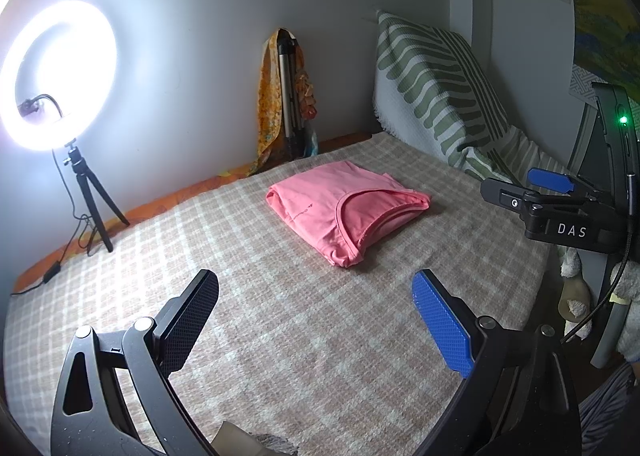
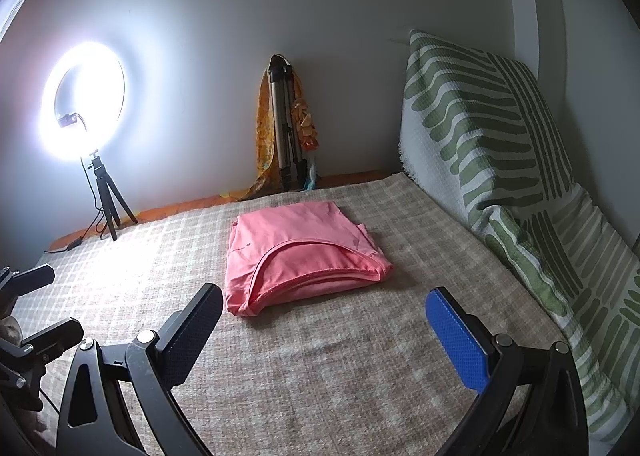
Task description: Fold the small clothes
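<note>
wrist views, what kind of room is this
Most likely a bedroom at home, set up for filming: a folded pink top lies on a checked blanket over a bed, a leaf-patterned pillow leans on the wall, and a ring light stands alongside.

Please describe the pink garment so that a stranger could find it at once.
Look at the checked blanket covering the bed. Near its middle lies the folded pink top, between the ring light and the green-patterned pillow. It is the only pink thing there.
</note>
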{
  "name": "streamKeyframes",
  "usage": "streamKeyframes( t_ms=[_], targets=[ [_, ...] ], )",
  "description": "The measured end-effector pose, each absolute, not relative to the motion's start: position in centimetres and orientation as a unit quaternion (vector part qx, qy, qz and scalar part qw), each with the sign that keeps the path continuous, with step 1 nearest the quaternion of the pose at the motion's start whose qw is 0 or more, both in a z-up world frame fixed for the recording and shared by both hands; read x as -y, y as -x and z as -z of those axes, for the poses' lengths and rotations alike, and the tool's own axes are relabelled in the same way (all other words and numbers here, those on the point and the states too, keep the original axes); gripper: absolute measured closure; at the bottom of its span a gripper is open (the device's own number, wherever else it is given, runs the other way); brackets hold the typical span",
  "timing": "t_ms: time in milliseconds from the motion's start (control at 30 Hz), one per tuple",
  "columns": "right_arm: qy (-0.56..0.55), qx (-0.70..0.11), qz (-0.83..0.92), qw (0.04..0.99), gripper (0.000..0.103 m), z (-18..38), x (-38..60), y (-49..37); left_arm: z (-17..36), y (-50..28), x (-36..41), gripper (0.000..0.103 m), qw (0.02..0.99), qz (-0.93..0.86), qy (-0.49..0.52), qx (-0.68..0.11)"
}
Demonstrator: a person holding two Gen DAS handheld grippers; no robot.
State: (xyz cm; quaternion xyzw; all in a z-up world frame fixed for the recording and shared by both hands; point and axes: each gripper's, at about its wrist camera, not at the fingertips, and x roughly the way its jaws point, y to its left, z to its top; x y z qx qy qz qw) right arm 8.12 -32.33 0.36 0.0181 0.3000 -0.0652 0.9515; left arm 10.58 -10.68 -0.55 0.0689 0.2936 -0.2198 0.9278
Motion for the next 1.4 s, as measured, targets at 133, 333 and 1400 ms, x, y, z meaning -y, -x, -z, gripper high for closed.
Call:
streamKeyframes(
  t_ms=[133, 333, 1400],
  targets=[
    [-0.019, -0.301, 0.066, 0.951, 0.0, -0.3, 32.1, -8.2, 0.3, -10.4, 10.5, 0.006, 0.928, 0.22, -0.068, -0.291],
    [-0.019, -0.3, 0.065, 0.952, 0.0, -0.3, 31.8, -8.2, 0.3, -10.4, 10.6, 0.006, 0.929, 0.219, -0.068, -0.292],
    [-0.014, -0.299, 0.057, 0.952, 0.0, -0.4, 30.7, -8.5, -0.3, -10.2, 10.3, 0.006, 0.929, 0.218, -0.066, -0.292]
  ],
)
